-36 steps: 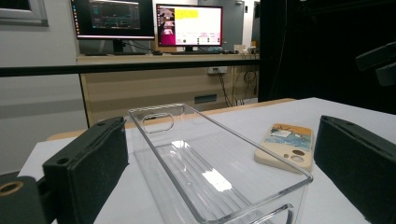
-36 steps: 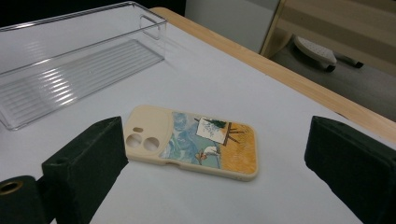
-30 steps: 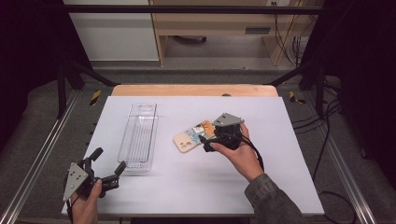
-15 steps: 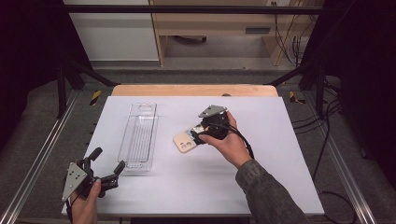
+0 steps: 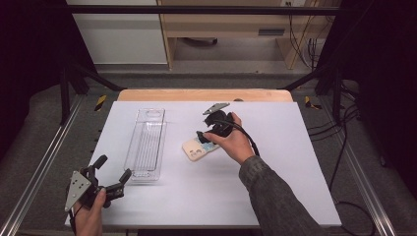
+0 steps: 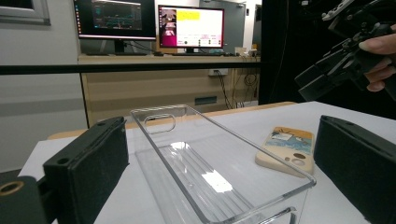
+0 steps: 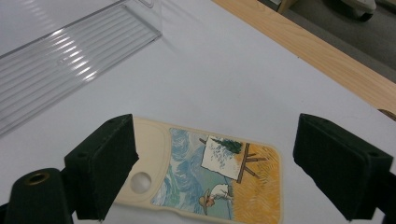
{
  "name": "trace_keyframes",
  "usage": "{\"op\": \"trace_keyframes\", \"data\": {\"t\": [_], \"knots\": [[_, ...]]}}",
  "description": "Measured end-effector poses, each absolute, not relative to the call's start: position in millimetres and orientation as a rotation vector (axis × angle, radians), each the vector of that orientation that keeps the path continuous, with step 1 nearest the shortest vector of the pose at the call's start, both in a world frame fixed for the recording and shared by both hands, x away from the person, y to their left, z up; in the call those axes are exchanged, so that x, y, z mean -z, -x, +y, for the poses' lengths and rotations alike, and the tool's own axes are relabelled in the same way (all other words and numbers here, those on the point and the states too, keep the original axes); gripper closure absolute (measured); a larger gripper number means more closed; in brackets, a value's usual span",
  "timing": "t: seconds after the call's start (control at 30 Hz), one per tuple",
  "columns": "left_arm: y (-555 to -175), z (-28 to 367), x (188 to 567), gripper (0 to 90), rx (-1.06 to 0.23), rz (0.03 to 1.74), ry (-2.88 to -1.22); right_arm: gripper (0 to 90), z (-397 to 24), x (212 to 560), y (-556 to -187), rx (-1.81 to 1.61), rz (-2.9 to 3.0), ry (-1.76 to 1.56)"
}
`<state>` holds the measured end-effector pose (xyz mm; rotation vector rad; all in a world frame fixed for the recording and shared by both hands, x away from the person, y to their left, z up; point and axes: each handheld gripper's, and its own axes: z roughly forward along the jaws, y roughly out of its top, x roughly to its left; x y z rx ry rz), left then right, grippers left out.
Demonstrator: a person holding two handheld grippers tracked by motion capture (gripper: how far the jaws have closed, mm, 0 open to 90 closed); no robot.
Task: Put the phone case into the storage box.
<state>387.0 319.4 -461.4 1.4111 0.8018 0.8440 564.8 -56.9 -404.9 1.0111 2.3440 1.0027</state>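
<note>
since the right gripper [image 7: 215, 172] hangs unclenched over the phone case [image 7: 205, 175] (jaws just narrowing, nothing pinched), centre, descend, clench.

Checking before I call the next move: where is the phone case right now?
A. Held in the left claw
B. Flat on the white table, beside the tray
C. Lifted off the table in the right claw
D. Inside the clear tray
B: the phone case lies flat on the white table, apart from the clear tray, with the right claw open above it and its pads not pressing it.
</note>
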Motion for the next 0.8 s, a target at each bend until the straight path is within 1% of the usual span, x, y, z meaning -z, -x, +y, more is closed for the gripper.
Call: {"op": "trace_keyframes", "data": {"t": [0.27, 0.3, 0.33, 0.4, 0.43, 0.57, 0.6, 0.63, 0.67, 0.73, 0.8], "knots": [[-387.2, 318.4, 461.5, 2.9, -0.841, 0.799, -1.413, 18.2, -55.9, 414.0, -575.4, -1.016, 2.325, -1.049], [-387.2, 318.4, 461.5, 2.9, -0.84, 0.799, -1.414, 20.9, -55.3, 417.4, -578.4, -1.021, 2.317, -1.059], [-387.2, 318.4, 461.5, 2.9, -0.84, 0.799, -1.414, 20.9, -55.3, 417.4, -578.4, -1.021, 2.317, -1.059], [-387.0, 318.5, 461.4, 2.9, -0.84, 0.799, -1.413, 24.8, -54.5, 421.8, -582.4, -1.017, 2.309, -1.067], [-387.0, 318.5, 461.4, 2.9, -0.84, 0.799, -1.413, 24.8, -54.5, 421.8, -582.4, -1.017, 2.309, -1.067], [-387.0, 318.4, 461.4, 2.9, -0.839, 0.798, -1.411, 30.8, -52.8, 426.8, -586.2, -1.026, 2.293, -1.074], [-387.1, 318.2, 461.4, 2.9, -0.838, 0.797, -1.411, 34.0, -52.0, 428.6, -588.0, -1.036, 2.287, -1.077], [-387.1, 318.2, 461.4, 2.9, -0.838, 0.797, -1.411, 34.0, -52.0, 428.6, -588.0, -1.036, 2.287, -1.077], [-387.2, 318.1, 461.5, 3.0, -0.836, 0.797, -1.411, 37.1, -51.0, 430.5, -589.3, -1.05, 2.279, -1.085], [-387.3, 318.0, 461.6, 2.9, -0.836, 0.796, -1.412, 38.8, -50.8, 431.0, -589.8, -1.054, 2.28, -1.084], [-387.3, 318.0, 461.5, 2.9, -0.836, 0.795, -1.412, 42.8, -49.4, 433.3, -591.1, -1.062, 2.279, -1.082]]}}
